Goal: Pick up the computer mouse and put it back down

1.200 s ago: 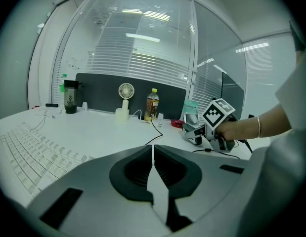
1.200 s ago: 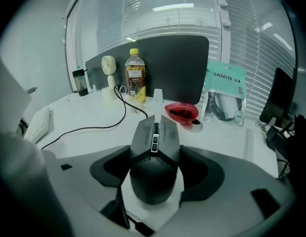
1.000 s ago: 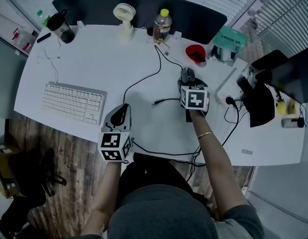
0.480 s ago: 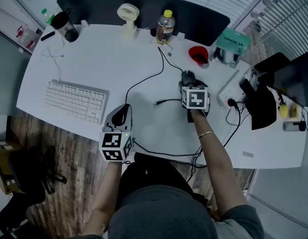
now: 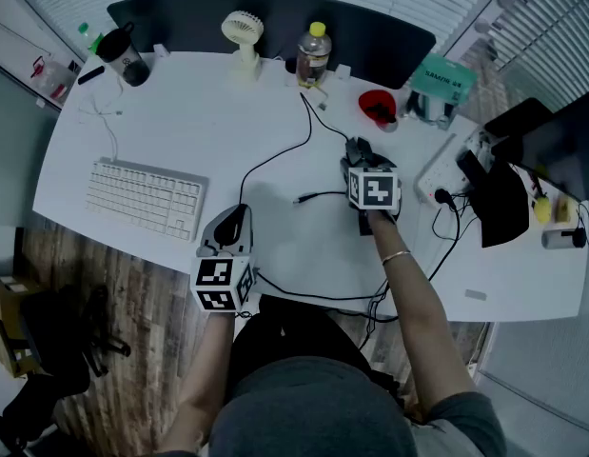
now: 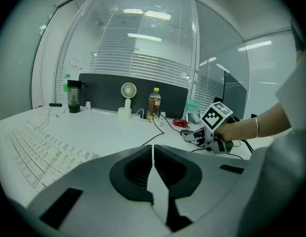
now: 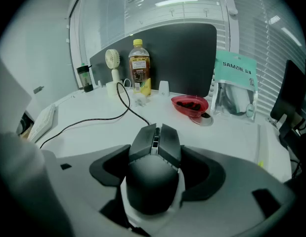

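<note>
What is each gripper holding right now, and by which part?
The right gripper clamps the computer mouse by its two sides. The left gripper is shut on nothing.

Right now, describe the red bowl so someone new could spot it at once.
Start at the white desk and follow its far edge along the dark partition. Between the yellow-capped bottle and the teal packet sits the red bowl: low, shallow, the only red item among them.
</note>
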A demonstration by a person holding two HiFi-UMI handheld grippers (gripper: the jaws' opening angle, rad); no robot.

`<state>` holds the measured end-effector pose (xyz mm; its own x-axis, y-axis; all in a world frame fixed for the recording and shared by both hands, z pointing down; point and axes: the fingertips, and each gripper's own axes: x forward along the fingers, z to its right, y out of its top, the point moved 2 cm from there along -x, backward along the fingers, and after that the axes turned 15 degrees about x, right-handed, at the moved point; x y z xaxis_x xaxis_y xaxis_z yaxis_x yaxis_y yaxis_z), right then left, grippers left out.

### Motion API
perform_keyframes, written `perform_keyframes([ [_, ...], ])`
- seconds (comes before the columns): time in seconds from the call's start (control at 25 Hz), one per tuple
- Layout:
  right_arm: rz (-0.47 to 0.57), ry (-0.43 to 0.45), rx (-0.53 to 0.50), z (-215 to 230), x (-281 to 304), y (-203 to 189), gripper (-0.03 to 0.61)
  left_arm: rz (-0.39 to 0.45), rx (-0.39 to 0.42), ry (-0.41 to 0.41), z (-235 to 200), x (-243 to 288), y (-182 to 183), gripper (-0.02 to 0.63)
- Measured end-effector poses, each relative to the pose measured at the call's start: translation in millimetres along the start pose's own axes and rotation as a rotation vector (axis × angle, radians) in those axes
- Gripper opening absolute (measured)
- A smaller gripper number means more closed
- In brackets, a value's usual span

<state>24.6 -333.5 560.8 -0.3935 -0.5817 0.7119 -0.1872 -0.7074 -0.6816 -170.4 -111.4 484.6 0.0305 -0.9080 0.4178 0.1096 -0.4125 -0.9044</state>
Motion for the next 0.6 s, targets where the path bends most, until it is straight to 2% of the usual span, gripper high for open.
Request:
perform_keyframes([
  [0.16,0.001,0.002,-0.023,-2.1,1.4,-1.0,0.308,0.006,0.005,-0.001,-0.8,0.2,2.5,0.031],
  [0.24,0.012,0.001,-0.02,-2.7,-1.4,-0.3,0.332,0.009,0.008,-0.002,-0.9,-0.1,3.2,0.031],
  [0.6,0.124,0.018,0.026,-7.6,-32.5,14.1,0.314,0.028,0.027,-0.024,2.6,-1.6,7.2,0.031],
])
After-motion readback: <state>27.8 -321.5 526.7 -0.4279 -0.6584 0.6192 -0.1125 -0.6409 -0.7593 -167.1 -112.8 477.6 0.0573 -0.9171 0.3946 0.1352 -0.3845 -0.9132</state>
